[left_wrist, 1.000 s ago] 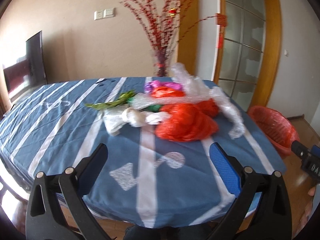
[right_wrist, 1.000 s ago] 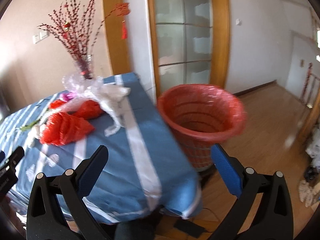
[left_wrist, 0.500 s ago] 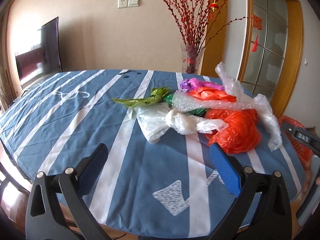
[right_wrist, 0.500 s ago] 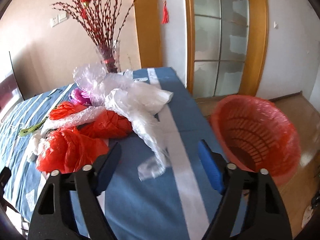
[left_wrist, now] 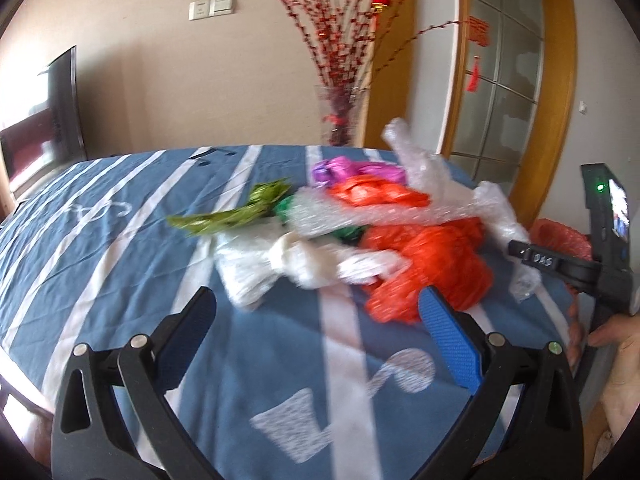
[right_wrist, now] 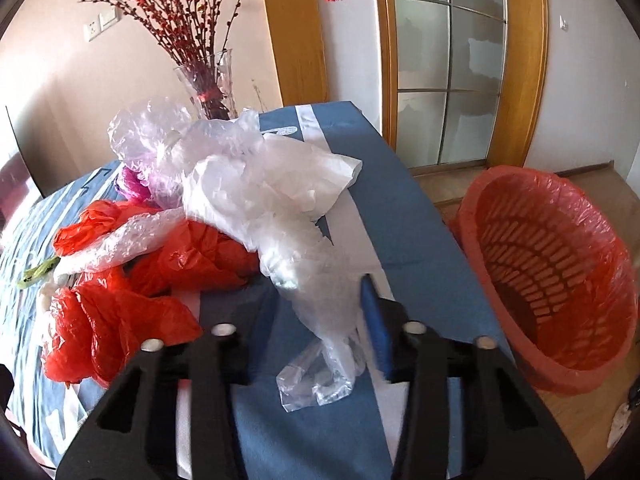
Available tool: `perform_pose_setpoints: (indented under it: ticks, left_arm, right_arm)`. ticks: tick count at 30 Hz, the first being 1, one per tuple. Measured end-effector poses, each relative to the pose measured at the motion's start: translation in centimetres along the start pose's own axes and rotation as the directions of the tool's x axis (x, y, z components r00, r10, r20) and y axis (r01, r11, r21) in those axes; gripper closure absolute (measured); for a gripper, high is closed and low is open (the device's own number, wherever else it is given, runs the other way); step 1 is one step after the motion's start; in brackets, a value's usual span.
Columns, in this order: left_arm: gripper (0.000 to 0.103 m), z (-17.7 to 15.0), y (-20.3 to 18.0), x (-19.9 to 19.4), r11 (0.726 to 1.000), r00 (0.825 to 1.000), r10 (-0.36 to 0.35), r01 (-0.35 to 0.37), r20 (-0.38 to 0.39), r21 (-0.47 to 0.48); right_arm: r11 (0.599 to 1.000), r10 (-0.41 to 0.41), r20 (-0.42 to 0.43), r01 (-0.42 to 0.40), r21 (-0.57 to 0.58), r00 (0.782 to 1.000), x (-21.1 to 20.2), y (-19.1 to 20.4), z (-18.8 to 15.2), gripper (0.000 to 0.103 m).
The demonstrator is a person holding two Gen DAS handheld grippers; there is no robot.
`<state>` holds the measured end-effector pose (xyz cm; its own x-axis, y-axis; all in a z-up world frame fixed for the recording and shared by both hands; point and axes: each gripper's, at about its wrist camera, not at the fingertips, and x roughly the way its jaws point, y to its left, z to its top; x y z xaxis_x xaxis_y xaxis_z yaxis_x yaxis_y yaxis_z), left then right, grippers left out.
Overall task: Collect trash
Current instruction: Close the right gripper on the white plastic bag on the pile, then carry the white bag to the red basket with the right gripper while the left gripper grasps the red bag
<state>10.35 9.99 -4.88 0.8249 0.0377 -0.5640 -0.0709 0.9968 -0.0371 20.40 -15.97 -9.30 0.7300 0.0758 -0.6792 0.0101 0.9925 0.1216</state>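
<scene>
A heap of plastic bags lies on the blue striped tablecloth (left_wrist: 120, 264). It holds a white knotted bag (left_wrist: 280, 264), red bags (left_wrist: 432, 264), a green wrapper (left_wrist: 236, 212), a purple bag (left_wrist: 340, 170) and a long clear bag (right_wrist: 280, 200). My left gripper (left_wrist: 320, 320) is open, just short of the white and red bags. My right gripper (right_wrist: 316, 312) has its jaws half closed around the hanging tail of the clear bag (right_wrist: 324, 328), not pinching it. A red-lined basket (right_wrist: 552, 280) stands right of the table.
A glass vase with red-berried branches (right_wrist: 208, 80) stands at the table's far edge behind the heap. A door with a wooden frame and glass panes (right_wrist: 460, 60) is at the back right. The right hand-held gripper (left_wrist: 592, 248) shows at the right in the left wrist view.
Both grippers have moved in closer to the heap. The right gripper's jaws have narrowed and now flank the tail of the clear bag. The left gripper stays open.
</scene>
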Motion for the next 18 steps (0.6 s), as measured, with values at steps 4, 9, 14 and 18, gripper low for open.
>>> perform_pose_setpoints:
  ticks: [4,9,14,18]
  left_arm:
    - [0.009,1.2,-2.1,0.8,0.997,0.998,-0.065,0.065,-0.002,0.037]
    - [0.022,2.6,-4.9,3.0,0.989,0.994,-0.103,0.106,-0.035,0.105]
    - [0.026,3.0,-6.6,5.1,0.979,0.989,-0.124,0.134,-0.075,0.151]
    - [0.03,3.0,-7.6,6.7,0.97,0.982,-0.134,0.158,-0.136,0.186]
  right_arm:
    - [1.0,0.022,-0.003,-0.022,0.009,1.0,-0.5,-0.6,-0.2,0.093]
    - [0.999,0.031,0.014,-0.032,0.044,0.999,-2.1,-2.4,-0.6,0.095]
    - [0.998,0.034,0.026,-0.036,0.058,0.999,-3.7,-3.9,-0.8,0.095]
    - [0.997,0.039,0.029,-0.041,0.064,0.999,-4.3,-4.5,-0.9,0.095]
